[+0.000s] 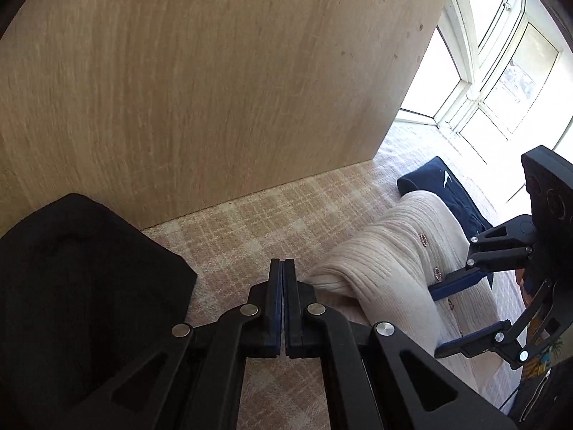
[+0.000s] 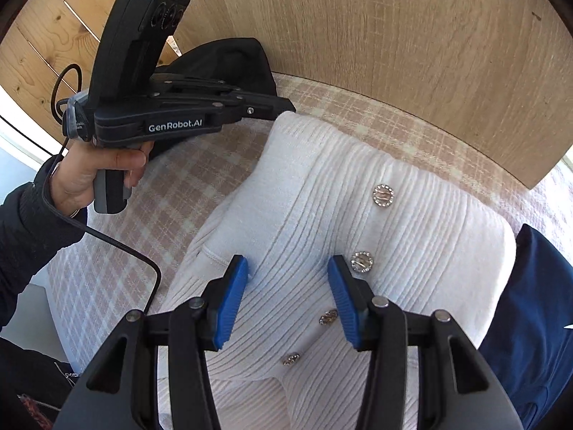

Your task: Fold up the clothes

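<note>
Left wrist view first: the left gripper (image 1: pixel 283 268) sits at six o'clock with its two black fingers pressed flat together, and nothing shows between the pads. Just past its tips, toward four o'clock, lies the cream ribbed cardigan (image 1: pixel 390 261), folded into a thick bundle on the pink checked bedcover (image 1: pixel 258 222), its near edge almost touching the closed fingers. A navy garment (image 1: pixel 440 182) peeks out behind the cardigan at three o'clock, and a black garment (image 1: pixel 71 272) is heaped at nine o'clock. A wooden panel (image 1: pixel 215 82) fills the upper half of the view. Over at four o'clock the right gripper (image 1: pixel 442 322) comes in from the side, blue-padded fingers spread above the cardigan. Right wrist view now: the right gripper (image 2: pixel 286 286) hangs over the cardigan (image 2: pixel 412 222), fingers wide apart, blue pads (image 2: pixel 232 304) clear of each other; whether they touch the knit I cannot tell. A line of sparkly buttons (image 2: pixel 383 193) runs down the cardigan between one and six o'clock. At ten o'clock a hand (image 2: pixel 96 172) in a dark sleeve (image 2: pixel 32 236) holds the left gripper (image 2: pixel 286 107), its tip at the cardigan's far corner, in front of the black garment (image 2: pixel 229 61). The navy garment (image 2: pixel 530 304) lies at four o'clock, beside the cardigan.
</note>
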